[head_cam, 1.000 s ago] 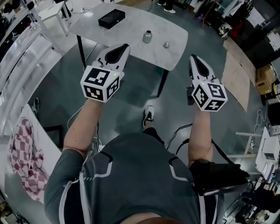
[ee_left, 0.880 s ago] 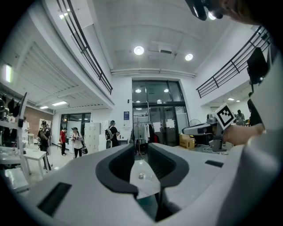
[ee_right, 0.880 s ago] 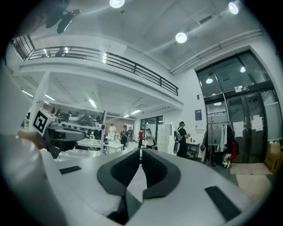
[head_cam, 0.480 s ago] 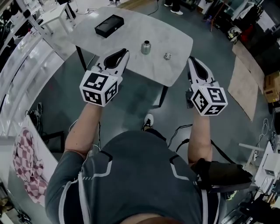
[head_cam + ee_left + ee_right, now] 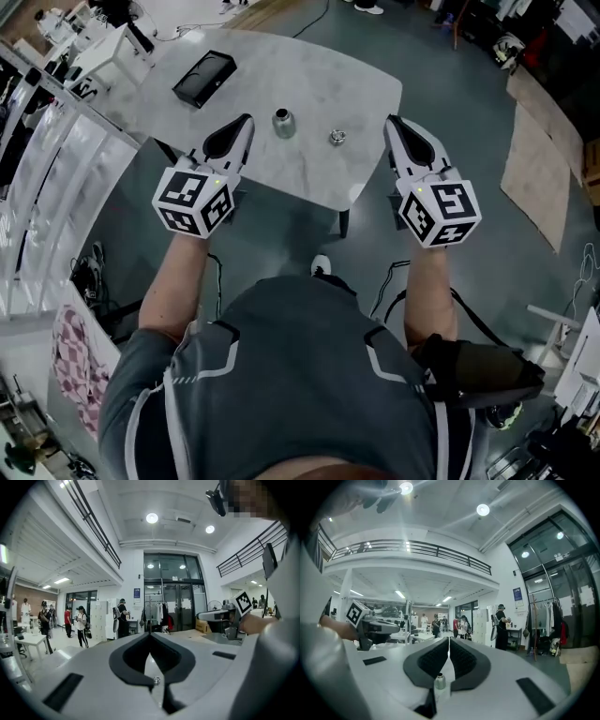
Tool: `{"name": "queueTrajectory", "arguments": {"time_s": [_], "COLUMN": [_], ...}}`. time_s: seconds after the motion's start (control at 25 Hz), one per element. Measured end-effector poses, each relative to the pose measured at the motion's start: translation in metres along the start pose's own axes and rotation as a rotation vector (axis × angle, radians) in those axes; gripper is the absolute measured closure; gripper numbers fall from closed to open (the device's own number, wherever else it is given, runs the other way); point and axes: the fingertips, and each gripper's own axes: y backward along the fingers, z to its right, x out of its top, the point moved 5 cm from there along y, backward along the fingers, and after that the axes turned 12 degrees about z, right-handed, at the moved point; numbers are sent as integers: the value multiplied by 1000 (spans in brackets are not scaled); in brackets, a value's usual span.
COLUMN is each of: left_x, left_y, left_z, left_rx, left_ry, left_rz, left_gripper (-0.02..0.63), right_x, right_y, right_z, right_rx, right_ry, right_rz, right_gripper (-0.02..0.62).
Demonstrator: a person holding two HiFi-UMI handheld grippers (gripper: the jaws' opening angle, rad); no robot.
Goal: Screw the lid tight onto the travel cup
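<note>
Both pairs of jaws are closed and empty; the cup (image 5: 283, 122) stands upright on the table (image 5: 309, 56), just right of the left gripper (image 5: 244, 125); the lid (image 5: 337, 137) lies beside the cup, nearer the right gripper (image 5: 392, 125).

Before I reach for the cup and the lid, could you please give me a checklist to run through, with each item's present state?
1. Travel cup stands upright on the table: ok.
2. Lid lies apart from the cup, free to pick up: ok.
3. Left gripper open for a grasp: not ok, it is shut and empty.
4. Right gripper open for a grasp: not ok, it is shut and empty.
5. Black box clear of the cup: ok.
6. Lid lies threaded side down: cannot tell, too small.
</note>
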Motion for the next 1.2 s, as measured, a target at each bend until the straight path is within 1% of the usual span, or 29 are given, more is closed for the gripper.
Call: {"name": "queueTrajectory", "arguments": {"time_s": [0.16, 0.28, 0.36, 0.48, 0.56, 0.64, 0.68, 0.72, 0.76, 0.8, 0.92, 1.04, 1.12, 1.2], "left_x": [-9, -19, -27, -39, -46, -51, -52, -52, -51, -52, -57, -68, -77, -90], "left_y": [-25, -35, -41, -48, -53, -56, -57, -58, -61, -66, -83, -95, -100, -104], "left_z": [-9, -27, -39, -62, -79, -96, -107, -119, -130, -139, -157, -169, -177, -184], "left_rx": [4, 6, -11, -45, -69, -110, -134, -155, -175, -194, -253, -311, -341, -371], "left_ry": [-3, 4, 2, -2, 17, 31, 33, 35, 38, 42, 43, 52, 65, 75], "left_rz": [-6, -20, -27, -26, -9, 2, 2, 0, -2, -4, -7, -14, -21, -45], "left_gripper": [595, 594, 594, 594, 593, 582, 547, 500, 466, 447, 397, 321, 318, 316], "right_x": [-14, -27, -36, -48, -53, -57, -60, -62, -64, -65, -66, -76, -85, -93], "right_y": [-16, -36, -50, -69, -80, -92, -100, -109, -117, -123, -136, -146, -150, -153], "right_z": [26, 29, 26, 18, 13, 5, 0, -5, -9, -11, -9, -7, -6, -5], "right_rx": [-2, 6, 0, -37, -74, -106, -118, -128, -140, -153, -196, -225, -249, -274], "right_ry": [-19, -26, -27, -16, 12, 23, 15, 4, -1, 2, 18, 13, 11, 10], "right_rz": [-14, -36, -51, -57, -61, -58, -51, -46, -48, -54, -71, -94, -119, -135], "right_gripper": [565, 565, 564, 563, 563, 561, 552, 518, 445, 403, 367, 331, 314, 304]}}
